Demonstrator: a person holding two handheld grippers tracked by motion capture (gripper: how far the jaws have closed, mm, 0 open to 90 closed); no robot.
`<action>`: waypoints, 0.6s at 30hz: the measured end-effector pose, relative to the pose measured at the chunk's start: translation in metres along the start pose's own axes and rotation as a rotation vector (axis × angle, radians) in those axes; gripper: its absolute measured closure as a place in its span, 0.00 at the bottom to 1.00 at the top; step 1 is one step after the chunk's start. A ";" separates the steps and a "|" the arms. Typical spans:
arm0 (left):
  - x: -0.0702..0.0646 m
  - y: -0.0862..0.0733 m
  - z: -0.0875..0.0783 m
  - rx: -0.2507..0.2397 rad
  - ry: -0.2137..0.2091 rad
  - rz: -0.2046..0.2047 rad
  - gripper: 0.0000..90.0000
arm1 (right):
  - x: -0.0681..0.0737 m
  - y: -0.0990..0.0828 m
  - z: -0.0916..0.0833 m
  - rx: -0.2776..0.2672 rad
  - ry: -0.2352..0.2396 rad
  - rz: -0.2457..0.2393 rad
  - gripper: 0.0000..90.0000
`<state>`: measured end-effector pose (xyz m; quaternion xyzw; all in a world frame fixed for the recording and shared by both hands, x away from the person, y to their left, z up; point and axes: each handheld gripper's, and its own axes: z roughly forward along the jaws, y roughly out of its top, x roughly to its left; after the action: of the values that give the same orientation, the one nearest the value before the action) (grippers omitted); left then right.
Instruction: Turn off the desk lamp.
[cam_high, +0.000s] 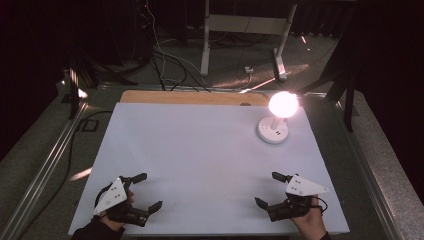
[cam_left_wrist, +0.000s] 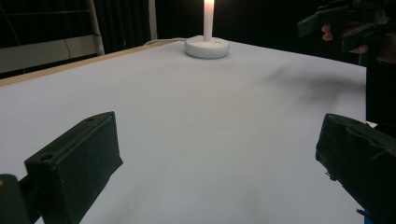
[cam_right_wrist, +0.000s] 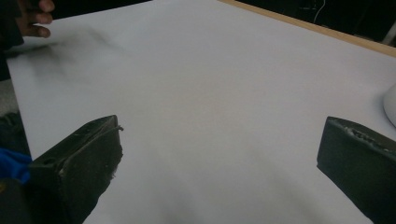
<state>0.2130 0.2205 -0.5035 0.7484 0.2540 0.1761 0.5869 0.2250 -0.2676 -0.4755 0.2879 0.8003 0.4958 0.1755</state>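
Nowhere legible writing: lamp (cam_high: 274, 127), table (cam_high: 200, 150).

Plain pale blue-white sheet (cam_high: 200, 160) covers the desk; a tan wooden strip (cam_high: 190, 97) shows at 12 o'clock. White lamp (cam_high: 273, 130), glowing pinkish-white bulb. Both grippers have black jaws and grey plates.
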 end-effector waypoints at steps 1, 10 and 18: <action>0.000 0.000 0.000 0.000 0.000 0.001 0.01 | 0.000 0.003 0.000 -0.003 0.006 0.000 0.00; 0.000 0.000 -0.001 -0.004 0.000 -0.001 0.01 | -0.002 0.014 0.000 -0.005 0.008 -0.005 0.00; 0.000 0.000 -0.001 -0.007 -0.001 -0.003 0.01 | -0.006 0.024 0.001 -0.015 0.017 -0.004 0.00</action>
<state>0.2124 0.2208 -0.5029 0.7461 0.2542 0.1759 0.5897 0.2368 -0.2621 -0.4541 0.2808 0.7987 0.5037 0.1717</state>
